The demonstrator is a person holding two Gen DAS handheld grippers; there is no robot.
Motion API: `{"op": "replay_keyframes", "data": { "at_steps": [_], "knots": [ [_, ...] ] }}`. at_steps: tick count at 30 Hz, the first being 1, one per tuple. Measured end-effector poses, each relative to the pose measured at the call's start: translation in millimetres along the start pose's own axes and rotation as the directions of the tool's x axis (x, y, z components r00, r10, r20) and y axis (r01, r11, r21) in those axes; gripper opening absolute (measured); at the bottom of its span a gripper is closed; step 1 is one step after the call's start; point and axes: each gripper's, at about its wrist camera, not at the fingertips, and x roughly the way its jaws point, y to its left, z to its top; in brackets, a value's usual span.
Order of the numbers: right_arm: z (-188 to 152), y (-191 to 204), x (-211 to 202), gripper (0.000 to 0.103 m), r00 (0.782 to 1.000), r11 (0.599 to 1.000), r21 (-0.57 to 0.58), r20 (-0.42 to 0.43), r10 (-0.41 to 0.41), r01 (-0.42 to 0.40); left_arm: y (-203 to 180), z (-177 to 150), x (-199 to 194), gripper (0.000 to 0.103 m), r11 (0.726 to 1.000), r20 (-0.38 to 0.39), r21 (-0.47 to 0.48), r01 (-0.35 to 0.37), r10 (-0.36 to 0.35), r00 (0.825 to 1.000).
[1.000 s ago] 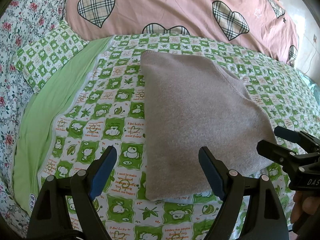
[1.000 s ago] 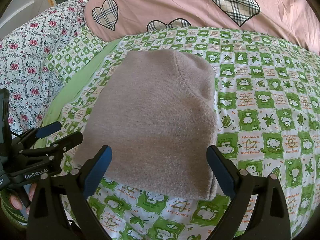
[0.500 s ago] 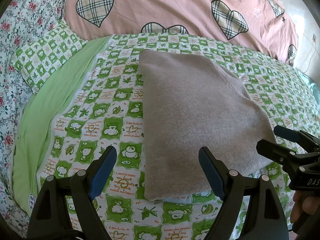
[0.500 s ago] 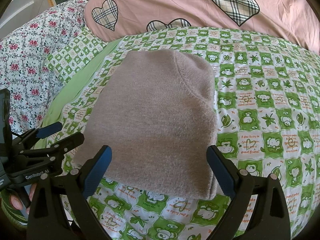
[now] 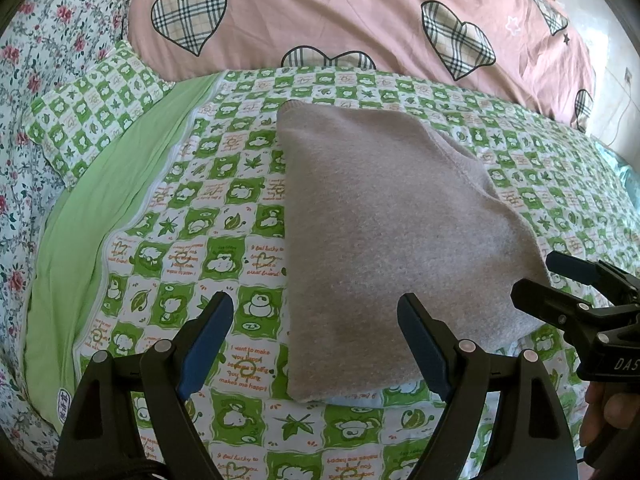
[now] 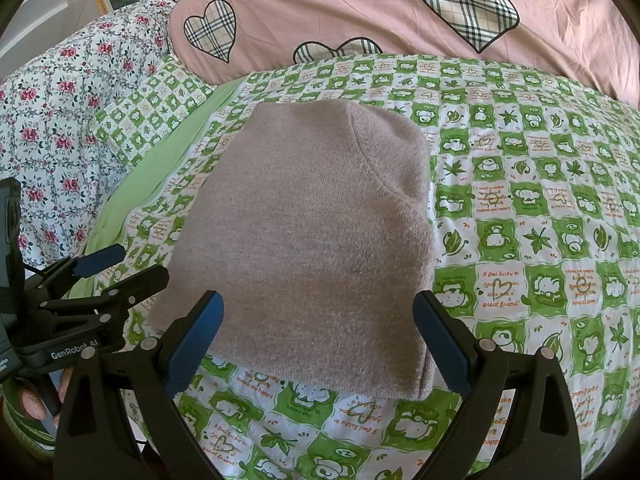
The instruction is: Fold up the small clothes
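Note:
A folded grey-beige knit garment [image 5: 384, 232] lies flat on the green-and-white checked bedsheet [image 5: 192, 224]; it also shows in the right wrist view [image 6: 308, 248]. My left gripper [image 5: 316, 344] is open and empty, held just short of the garment's near left corner. My right gripper [image 6: 316, 340] is open and empty, in front of the garment's near edge. The right gripper shows at the right in the left wrist view [image 5: 568, 292], beside the garment's right corner. The left gripper shows at the left in the right wrist view [image 6: 108, 276].
A pink quilt with plaid hearts [image 5: 360, 20] is piled along the back of the bed. A checked pillow [image 5: 92, 108] and a floral cover [image 5: 24, 128] lie at the left. A plain green strip [image 5: 84, 224] runs beside the sheet.
The left wrist view has shifted very slightly, the garment sitting a touch lower. Both grippers stay open and empty; the garment has not moved.

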Motion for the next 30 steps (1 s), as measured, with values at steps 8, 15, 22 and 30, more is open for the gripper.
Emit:
{"op": "replay_keyframes", "data": {
  "at_steps": [8,15,22,30],
  "knots": [
    [0.3,0.9,-0.1,0.096,1.000,1.000,0.000,0.001,0.001,-0.001,0.3,0.1,-0.1,0.085,1.000,0.000,0.000,0.000,0.000,1.000],
    [0.5,0.5,-0.5,0.096,1.000,1.000,0.000,0.000,0.002,-0.002,-0.2,0.0,-0.4,0.085,1.000,0.001,0.000,-0.001,0.001,1.000],
    [0.3,0.9,-1.0,0.096,1.000,1.000,0.001,0.000,0.001,-0.001,-0.4,-0.2,-0.5,0.085,1.000,0.000,-0.001,-0.001,0.001,1.000],
    [0.7,1.3,-0.8,0.096,1.000,1.000,0.000,0.000,0.002,-0.002,-0.7,-0.3,-0.6,0.085,1.000,0.000,-0.001,-0.002,0.002,1.000]
  ]
}}
